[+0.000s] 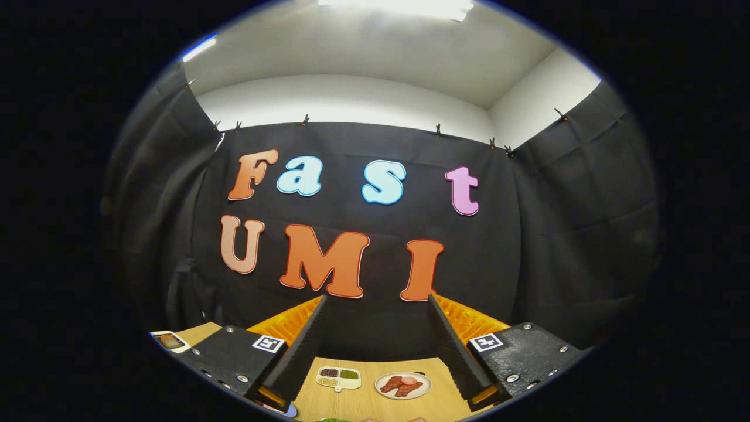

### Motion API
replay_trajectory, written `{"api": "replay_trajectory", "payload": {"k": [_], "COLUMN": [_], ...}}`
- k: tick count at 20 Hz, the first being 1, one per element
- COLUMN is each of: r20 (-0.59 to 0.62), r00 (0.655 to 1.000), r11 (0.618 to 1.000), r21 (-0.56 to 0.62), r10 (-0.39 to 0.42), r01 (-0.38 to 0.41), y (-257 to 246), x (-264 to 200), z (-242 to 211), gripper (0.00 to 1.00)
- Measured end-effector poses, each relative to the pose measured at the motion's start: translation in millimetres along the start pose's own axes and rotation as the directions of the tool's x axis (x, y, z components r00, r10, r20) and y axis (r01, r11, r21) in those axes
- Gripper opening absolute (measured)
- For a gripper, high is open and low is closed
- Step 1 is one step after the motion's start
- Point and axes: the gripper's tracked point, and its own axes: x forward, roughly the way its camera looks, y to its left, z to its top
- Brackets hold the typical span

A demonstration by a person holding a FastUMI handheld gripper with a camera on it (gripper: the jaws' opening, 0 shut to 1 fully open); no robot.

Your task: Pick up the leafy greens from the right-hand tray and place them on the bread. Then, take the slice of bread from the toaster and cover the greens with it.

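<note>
My gripper is held high and level, facing the booth's back wall, and it stands open with nothing between its fingers. Far below, between the fingers, lies a wooden table. A sliver of leafy greens peeks in at the table's near edge. Beside the left finger, a white plate with a slice of bread sits on the table.
A white divided dish with small fillings lies on the table beyond the greens. A round white plate with red meat slices sits to its right. Black cloth walls close in the booth on three sides.
</note>
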Motion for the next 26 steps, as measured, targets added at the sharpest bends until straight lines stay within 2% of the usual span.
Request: {"api": "replay_trajectory", "payload": {"k": [7, 13, 16, 21, 26], "r20": [-0.078, -0.169, -0.246, -0.426, -0.618], "r00": [0.997, 0.985, 0.967, 0.897, 0.765], "r11": [0.999, 1.000, 0.998, 0.991, 0.979], "r21": [-0.019, 0.003, 0.012, 0.010, 0.038], "r10": [-0.027, 0.029, 0.064, 0.122, 0.181], "r01": [0.026, -0.028, -0.063, -0.130, -0.201], "y": [-15.7, -7.6, -1.7, 10.7, 27.9], "x": [4.4, 5.4, 3.9, -10.6, -31.4], "z": [-43.0, -83.3, -113.3, -187.0, -260.5], "gripper": [0.99, 0.99, 0.99, 0.99, 0.99]}}
